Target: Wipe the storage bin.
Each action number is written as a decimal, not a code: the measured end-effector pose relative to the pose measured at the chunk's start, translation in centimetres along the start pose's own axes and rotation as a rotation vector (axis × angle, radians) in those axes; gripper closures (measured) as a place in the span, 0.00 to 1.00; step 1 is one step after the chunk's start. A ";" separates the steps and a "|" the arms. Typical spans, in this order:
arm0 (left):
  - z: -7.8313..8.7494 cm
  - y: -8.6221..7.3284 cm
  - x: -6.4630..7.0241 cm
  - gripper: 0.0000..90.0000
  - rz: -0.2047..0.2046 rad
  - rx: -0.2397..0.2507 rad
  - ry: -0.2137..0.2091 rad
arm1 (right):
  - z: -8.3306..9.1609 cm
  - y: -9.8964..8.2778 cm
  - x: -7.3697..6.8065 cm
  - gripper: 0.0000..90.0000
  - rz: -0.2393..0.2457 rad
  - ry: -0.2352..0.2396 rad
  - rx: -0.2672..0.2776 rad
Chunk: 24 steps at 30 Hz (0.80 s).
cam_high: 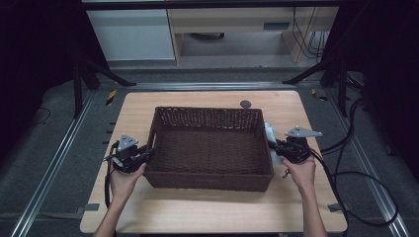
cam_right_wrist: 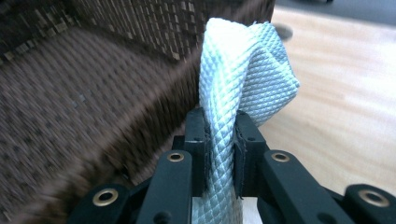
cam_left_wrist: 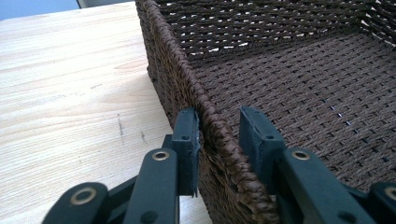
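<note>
Straddling the left wall of the brown woven rectangular basket (cam_left_wrist: 299,79), left gripper (cam_left_wrist: 219,135) jaws apart, right gripper (cam_right_wrist: 219,135) jaws clamped on pale blue textured cloth (cam_right_wrist: 243,65), wooden bench (cam_high: 207,212).

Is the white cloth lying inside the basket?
No, the cloth is pinched in the right hand-held gripper, outside the basket wall and over the table.
</note>
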<state>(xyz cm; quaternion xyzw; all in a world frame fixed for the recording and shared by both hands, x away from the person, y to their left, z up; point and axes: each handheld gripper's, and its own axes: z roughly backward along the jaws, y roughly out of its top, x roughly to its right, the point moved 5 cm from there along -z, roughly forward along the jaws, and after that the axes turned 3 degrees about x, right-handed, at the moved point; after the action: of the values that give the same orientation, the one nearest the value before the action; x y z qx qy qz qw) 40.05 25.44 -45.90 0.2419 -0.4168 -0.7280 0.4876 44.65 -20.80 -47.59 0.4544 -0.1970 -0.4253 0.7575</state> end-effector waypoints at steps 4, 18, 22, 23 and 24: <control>0.0 0.0 0.0 0.74 0.003 -0.001 -0.001 | -1.1 -1.6 0.2 0.88 -0.007 -0.007 -0.080; 0.0 0.0 -0.1 0.73 0.008 -0.003 0.000 | -0.3 -1.4 0.5 0.88 -0.041 0.002 -0.057; 0.0 0.0 0.0 0.73 0.005 -0.003 0.003 | 2.2 0.4 0.0 0.88 -0.034 0.016 0.036; 0.0 0.0 0.0 0.73 0.006 -0.002 0.003 | 2.6 0.4 -0.2 0.88 -0.007 0.004 0.030; 0.0 0.0 0.0 0.73 0.005 -0.003 0.003 | 2.9 0.4 -0.4 0.88 0.004 0.004 0.028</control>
<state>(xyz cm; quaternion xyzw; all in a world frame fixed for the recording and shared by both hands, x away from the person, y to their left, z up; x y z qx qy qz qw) 40.05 25.48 -45.93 0.2415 -0.4157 -0.7269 0.4904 42.65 -21.84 -45.72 0.4654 -0.2024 -0.4202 0.7522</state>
